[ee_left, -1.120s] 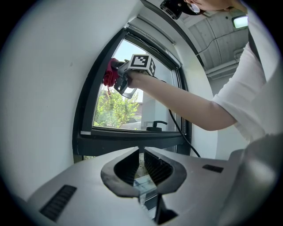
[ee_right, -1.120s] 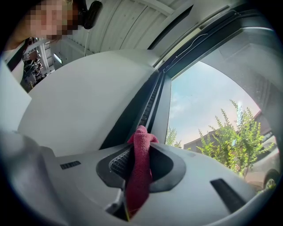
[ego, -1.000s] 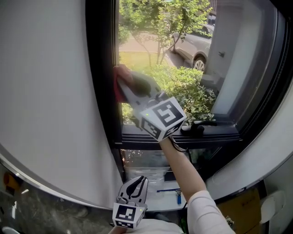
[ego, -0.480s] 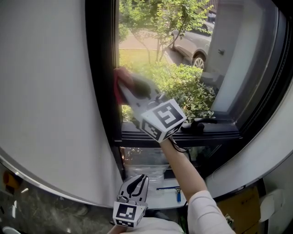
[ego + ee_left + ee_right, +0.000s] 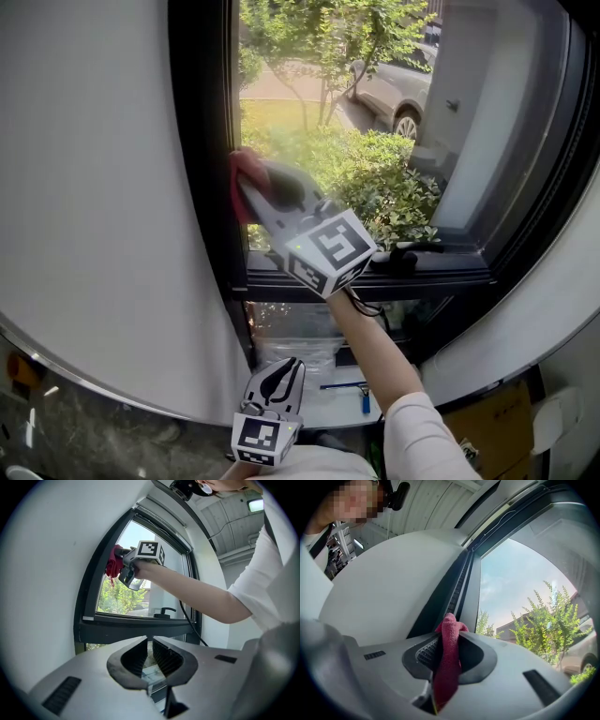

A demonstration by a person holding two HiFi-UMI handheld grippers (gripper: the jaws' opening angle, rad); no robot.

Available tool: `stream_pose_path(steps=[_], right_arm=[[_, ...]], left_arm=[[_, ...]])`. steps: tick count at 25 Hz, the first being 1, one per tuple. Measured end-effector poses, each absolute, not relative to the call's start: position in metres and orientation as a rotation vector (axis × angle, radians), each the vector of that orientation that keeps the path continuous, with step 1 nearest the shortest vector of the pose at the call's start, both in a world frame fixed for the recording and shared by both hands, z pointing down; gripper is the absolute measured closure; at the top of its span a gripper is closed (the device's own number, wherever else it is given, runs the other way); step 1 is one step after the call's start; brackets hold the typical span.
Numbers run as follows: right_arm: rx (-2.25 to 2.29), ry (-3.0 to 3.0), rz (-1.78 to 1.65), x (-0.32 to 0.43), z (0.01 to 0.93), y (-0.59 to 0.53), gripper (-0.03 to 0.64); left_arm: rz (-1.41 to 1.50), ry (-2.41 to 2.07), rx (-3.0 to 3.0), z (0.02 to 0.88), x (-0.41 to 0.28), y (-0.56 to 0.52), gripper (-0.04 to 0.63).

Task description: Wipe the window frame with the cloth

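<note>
Nearest me, at 6 o'clock in the head view, my left gripper hangs idle, its jaws drawn together on nothing. Further out, toward 10 o'clock, my right gripper is clenched on the red cloth. The cloth is bunched between the pads and pressed against the inner edge of the window frame, on its dark left upright. To wipe well, I judge I should keep the wad flat on the upright, hold steady pressure toward 9 o'clock, and draw it in one straight line toward 6 o'clock. The stroke should not drift onto the glass or let the fabric slip from the pads. Beyond the pane, shrubs and a parked car sit at 1 o'clock. Against a second ago, the right gripper and cloth have slid a little down the upright toward 6 o'clock. The left gripper has barely shifted.
</note>
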State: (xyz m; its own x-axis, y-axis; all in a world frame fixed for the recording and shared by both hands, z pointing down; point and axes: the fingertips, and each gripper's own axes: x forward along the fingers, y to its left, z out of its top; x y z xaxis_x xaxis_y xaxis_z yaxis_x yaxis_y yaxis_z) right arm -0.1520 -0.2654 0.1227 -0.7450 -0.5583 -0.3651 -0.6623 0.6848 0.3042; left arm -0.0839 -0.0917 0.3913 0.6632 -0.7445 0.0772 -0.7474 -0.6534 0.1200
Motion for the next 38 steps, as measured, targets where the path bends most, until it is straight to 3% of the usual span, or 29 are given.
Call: stream_pose_path(steps=[38], right_arm=[[-0.989,2.742,0.529,-0.153,0.184,-0.267,0.541]], left_arm=[[0.045,-1.203,2.746,0.394,-0.077,-0.090,0.554]])
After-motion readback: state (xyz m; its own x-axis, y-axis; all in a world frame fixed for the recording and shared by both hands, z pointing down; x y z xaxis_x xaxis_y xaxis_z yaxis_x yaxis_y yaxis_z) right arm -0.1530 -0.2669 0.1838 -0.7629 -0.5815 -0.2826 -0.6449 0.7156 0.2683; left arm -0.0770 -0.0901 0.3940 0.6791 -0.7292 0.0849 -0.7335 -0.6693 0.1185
